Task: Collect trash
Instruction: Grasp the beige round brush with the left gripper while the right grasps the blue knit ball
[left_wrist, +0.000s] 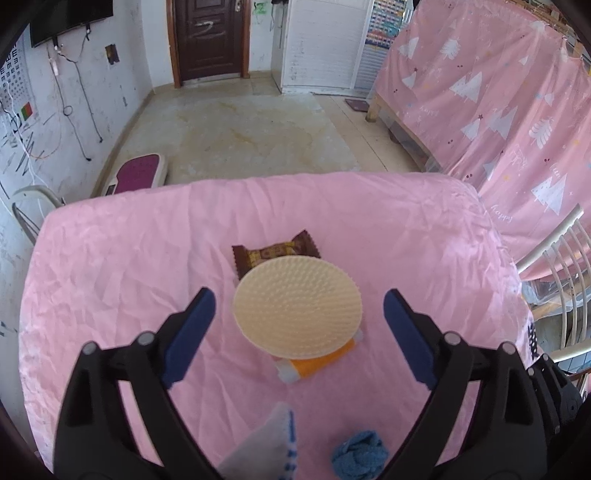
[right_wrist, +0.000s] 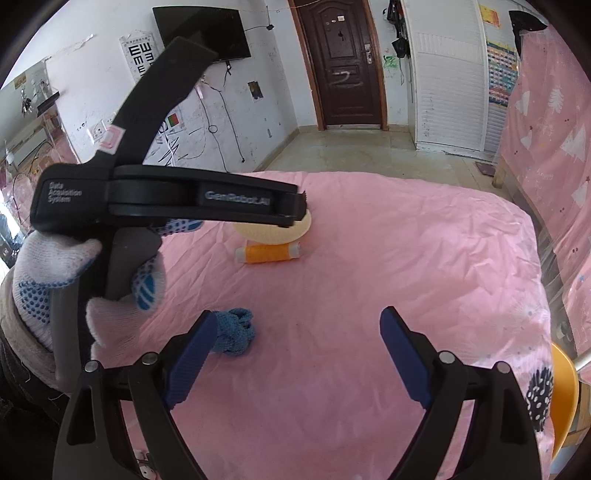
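On the pink table cover (left_wrist: 110, 258) lie a brown snack wrapper (left_wrist: 273, 253), a round cream bristled brush (left_wrist: 297, 314) resting on an orange thread spool (left_wrist: 314, 363), and a crumpled blue cloth (left_wrist: 360, 458). My left gripper (left_wrist: 299, 332) is open, its blue pads either side of the brush, above it. In the right wrist view my right gripper (right_wrist: 299, 354) is open and empty, with the blue cloth (right_wrist: 236, 332) by its left finger. The spool (right_wrist: 267, 254) and brush (right_wrist: 273, 230) lie farther off, partly hidden by the left gripper's body (right_wrist: 177, 199).
A white gloved hand (right_wrist: 55, 273) holds the left gripper. A white metal chair (left_wrist: 554, 258) stands right of the table, an orange chair (right_wrist: 563, 398) at its near right corner. A pink patterned curtain (left_wrist: 498, 92) hangs at right. Tiled floor and a dark door (left_wrist: 208, 37) lie beyond.
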